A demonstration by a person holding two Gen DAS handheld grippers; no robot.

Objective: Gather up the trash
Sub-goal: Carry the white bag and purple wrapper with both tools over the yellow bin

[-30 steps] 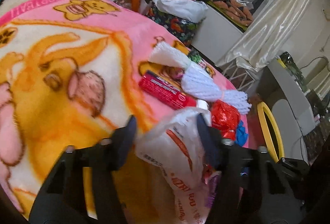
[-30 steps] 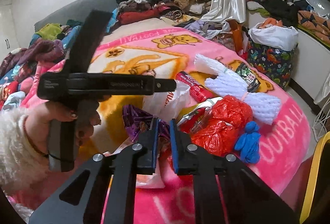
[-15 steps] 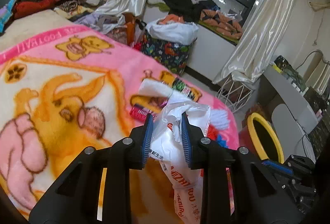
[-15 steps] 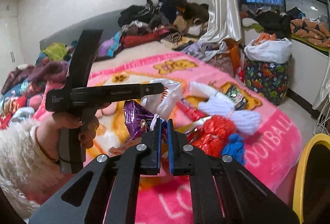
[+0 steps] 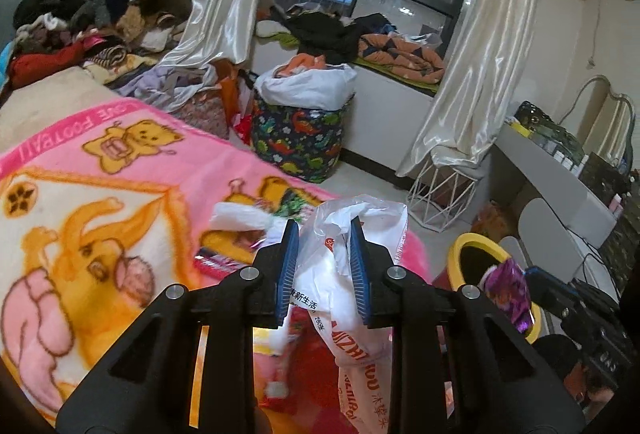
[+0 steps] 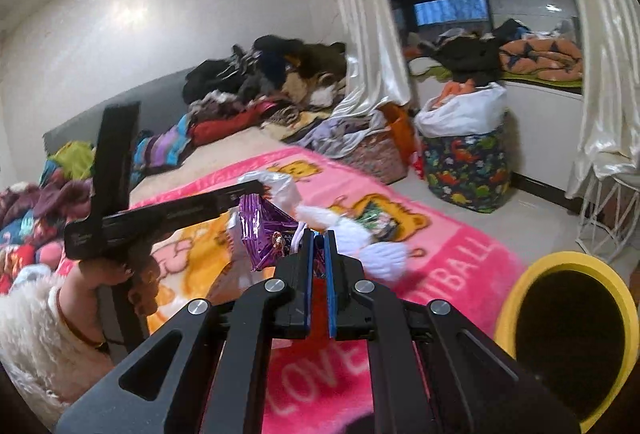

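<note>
My left gripper is shut on a white plastic bag with red print and holds it lifted above the pink blanket. My right gripper is shut on a purple foil wrapper, raised above the bed; the wrapper also shows in the left wrist view over the yellow-rimmed bin. That bin stands on the floor beside the bed, lower right of my right gripper. A red packet and white string bundles lie on the blanket.
A dinosaur-print basket with a white bag stands on the floor by the window ledge. A white wire stand is under the curtain. Clothes are piled at the bed's far end. A grey desk is at right.
Both grippers have risen off the blanket and swung right toward the yellow bin. The left closed on the white bag and lifted it; the right lifted the purple wrapper.
</note>
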